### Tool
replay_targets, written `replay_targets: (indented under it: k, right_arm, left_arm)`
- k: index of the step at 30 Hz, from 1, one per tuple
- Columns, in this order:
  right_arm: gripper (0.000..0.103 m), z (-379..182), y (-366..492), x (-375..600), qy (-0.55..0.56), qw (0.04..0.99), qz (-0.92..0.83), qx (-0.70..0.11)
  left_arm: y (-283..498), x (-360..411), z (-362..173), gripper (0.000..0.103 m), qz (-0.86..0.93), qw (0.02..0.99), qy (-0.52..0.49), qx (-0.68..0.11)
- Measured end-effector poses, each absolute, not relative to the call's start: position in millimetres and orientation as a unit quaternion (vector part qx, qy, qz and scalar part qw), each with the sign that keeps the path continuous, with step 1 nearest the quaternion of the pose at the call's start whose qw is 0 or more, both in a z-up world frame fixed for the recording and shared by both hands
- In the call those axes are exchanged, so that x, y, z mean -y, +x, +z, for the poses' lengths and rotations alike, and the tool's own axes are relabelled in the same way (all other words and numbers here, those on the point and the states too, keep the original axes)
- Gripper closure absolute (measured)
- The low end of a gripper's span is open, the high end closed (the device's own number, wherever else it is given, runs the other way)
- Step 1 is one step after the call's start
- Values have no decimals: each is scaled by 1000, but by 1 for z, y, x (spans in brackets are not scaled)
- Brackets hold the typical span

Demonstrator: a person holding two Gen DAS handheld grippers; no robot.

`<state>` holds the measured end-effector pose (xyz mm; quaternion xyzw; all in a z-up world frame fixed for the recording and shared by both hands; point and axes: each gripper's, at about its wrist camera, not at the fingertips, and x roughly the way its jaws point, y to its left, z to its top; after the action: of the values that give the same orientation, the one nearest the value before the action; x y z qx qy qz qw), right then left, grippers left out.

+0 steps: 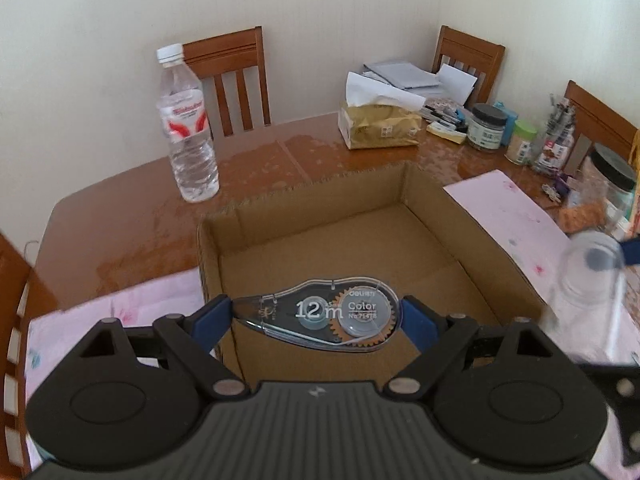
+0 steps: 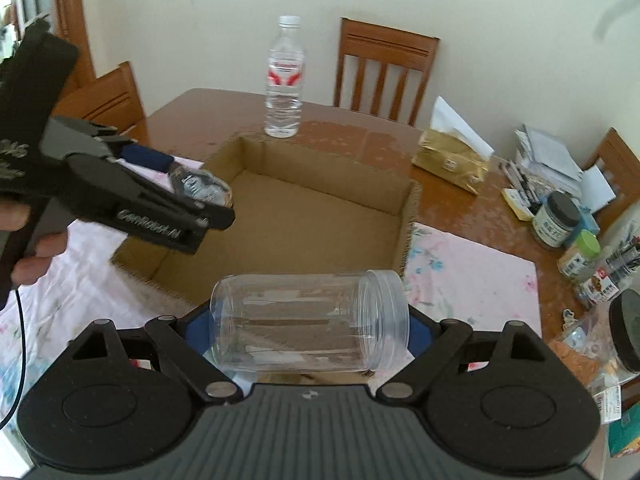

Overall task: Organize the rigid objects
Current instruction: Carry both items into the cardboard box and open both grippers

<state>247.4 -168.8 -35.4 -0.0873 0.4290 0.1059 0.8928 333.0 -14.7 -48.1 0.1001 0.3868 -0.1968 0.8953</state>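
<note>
1. Our left gripper (image 1: 316, 316) is clamped end to end on the correction tape dispenser (image 1: 324, 316), held just above the near part of the open cardboard box (image 1: 304, 196); it looks light, stiff and slick.
2. Our right gripper (image 2: 310, 324) pinches the clear plastic jar (image 2: 308, 320) lying sideways, base to mouth, at the box's near edge.
3. We judge the jar's thin wall may flex; end grips seem safest.

Item count — one open brown cardboard box (image 2: 320, 216); one clear plastic water bottle with white cap (image 1: 187, 128); one transparent correction-tape dispenser (image 1: 320, 312); one clear lidless plastic jar (image 2: 308, 320); one gold tissue pack (image 1: 378, 126); three brown wooden chairs (image 1: 234, 80) — left wrist view.
</note>
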Motion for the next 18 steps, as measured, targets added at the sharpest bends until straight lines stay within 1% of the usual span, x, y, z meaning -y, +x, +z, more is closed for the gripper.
replay_targets:
  k: [2,3,8,11,13,18]
  right_arm:
    - [10,-37,255,171,-87,892,95,-434]
    - [10,-39,260,172,-87,891,92,-437]
    - [10,-45,281,173,-87,886,81,-448]
    - [10,-50,297,170,-89,884,80,-452]
    - [10,-53,308,168,-88,882,80,-457]
    - [10,-63,341,160,-85,877,82,-466]
  left_arm:
    - [346,18,-51,12,-188,905,99,-370]
    - [351,18,-52,10,-182,907,98,-366]
    - [362,6,-51,9,-168,915,87,-357]
    - [354,-11,-48,7,-166,916,72,-358]
    - [344,-25,-46,3,-160,917,65,-358]
    - [320,-56,-45,2,-131,920,52,-365]
